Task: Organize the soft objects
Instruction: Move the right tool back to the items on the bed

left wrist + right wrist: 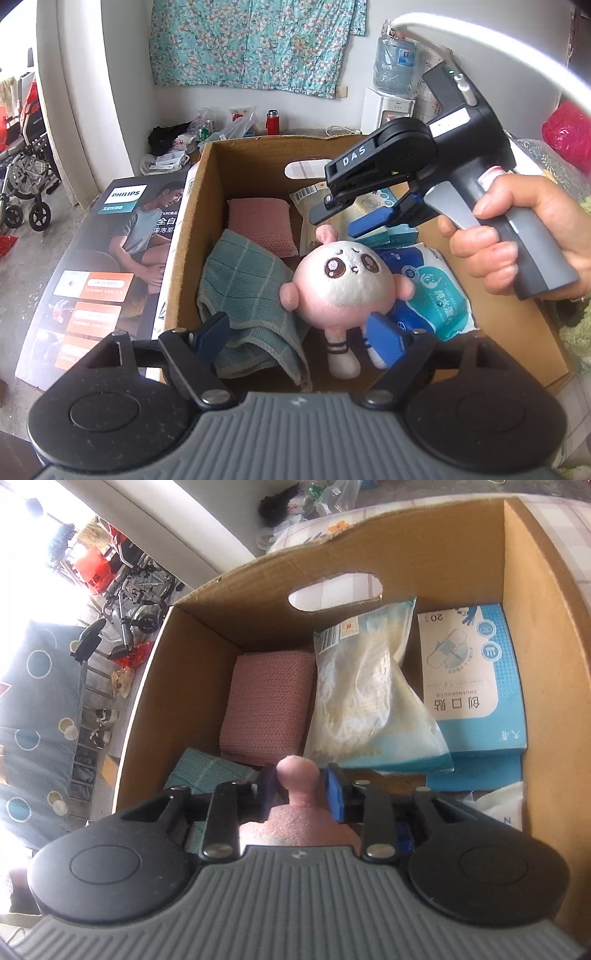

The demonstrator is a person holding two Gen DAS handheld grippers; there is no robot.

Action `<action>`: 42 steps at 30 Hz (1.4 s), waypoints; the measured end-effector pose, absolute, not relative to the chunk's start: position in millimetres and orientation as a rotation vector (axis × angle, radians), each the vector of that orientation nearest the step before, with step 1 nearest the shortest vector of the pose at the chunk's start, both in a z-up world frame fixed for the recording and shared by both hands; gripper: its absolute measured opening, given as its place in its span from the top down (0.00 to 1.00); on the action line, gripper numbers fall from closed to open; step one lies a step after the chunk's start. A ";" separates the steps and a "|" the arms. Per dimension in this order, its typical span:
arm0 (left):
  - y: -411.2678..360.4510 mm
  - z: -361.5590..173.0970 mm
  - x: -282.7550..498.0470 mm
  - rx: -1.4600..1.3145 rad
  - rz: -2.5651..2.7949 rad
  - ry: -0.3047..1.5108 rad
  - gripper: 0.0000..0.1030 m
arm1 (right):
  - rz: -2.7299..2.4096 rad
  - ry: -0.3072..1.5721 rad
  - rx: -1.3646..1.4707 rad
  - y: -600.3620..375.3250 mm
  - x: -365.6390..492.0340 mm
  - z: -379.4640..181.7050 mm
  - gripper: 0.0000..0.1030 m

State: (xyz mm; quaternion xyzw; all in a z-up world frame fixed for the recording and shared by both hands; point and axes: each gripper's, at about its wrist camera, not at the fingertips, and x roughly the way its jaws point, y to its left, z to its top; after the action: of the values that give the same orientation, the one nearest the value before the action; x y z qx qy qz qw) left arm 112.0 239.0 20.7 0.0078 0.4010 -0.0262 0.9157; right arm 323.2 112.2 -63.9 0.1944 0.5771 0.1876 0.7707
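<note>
The right gripper (299, 794) points steeply down into the cardboard box (532, 590). Its jaws stand partly apart on either side of the pink ear (297, 771) of the plush toy (341, 284); the pads (334, 794) sit just beside the ear with a slim gap each side, so nothing is clamped. In the left wrist view a hand (517, 240) holds this tool over the box.

The left gripper (299, 332) hangs over the near edge of the box with its jaws wide, empty. One finger stands over the green towel (243, 291), the other beside the toy's legs.

Box contents: the plush toy lies face up in the middle of the floor. Its long axis runs from the ear, toward the far wall, to the striped legs at the near edge. Touching its left side is the green checked towel, crumpled against the left wall. Behind the towel a folded pink cloth (269, 705) fills the far left corner. A clear bag of pale material (369, 698) leans toward the far wall under the handle cutout (336, 590). A blue plaster box (476, 679) lies in the far right corner. A blue-and-white wet wipes pack (436, 291) lies just right of the toy.

Open room: bare cardboard shows along the right wall and at the near right corner. Outside, a Philips carton (96, 273) lies flat against the left wall of the box.
</note>
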 end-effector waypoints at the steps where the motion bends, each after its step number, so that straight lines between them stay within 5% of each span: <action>1: 238.4 22.6 110.3 0.010 -0.051 0.820 0.18 | 0.410 1.236 0.434 109.8 321.7 -59.0 0.50; 14: 191.0 57.3 66.3 0.024 0.023 0.632 0.08 | 0.534 0.757 0.415 -7.7 200.2 66.7 0.21; 18: 163.6 62.4 48.9 0.034 0.025 0.559 0.07 | 0.435 0.606 0.299 -56.0 145.1 86.0 0.20; 29: 79.6 63.1 31.3 0.038 -0.108 0.474 0.06 | 0.136 0.559 0.210 -161.6 41.1 43.6 0.19; 42: -21.0 48.8 53.5 0.103 -0.268 0.469 0.06 | -0.035 0.578 0.185 -229.3 12.6 7.9 0.19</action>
State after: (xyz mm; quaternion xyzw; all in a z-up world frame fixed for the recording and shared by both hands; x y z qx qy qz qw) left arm 53.5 -21.0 48.8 0.0510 0.2318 -0.1325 0.9624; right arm 12.6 -229.3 7.9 0.0908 0.2847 -0.0173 0.9541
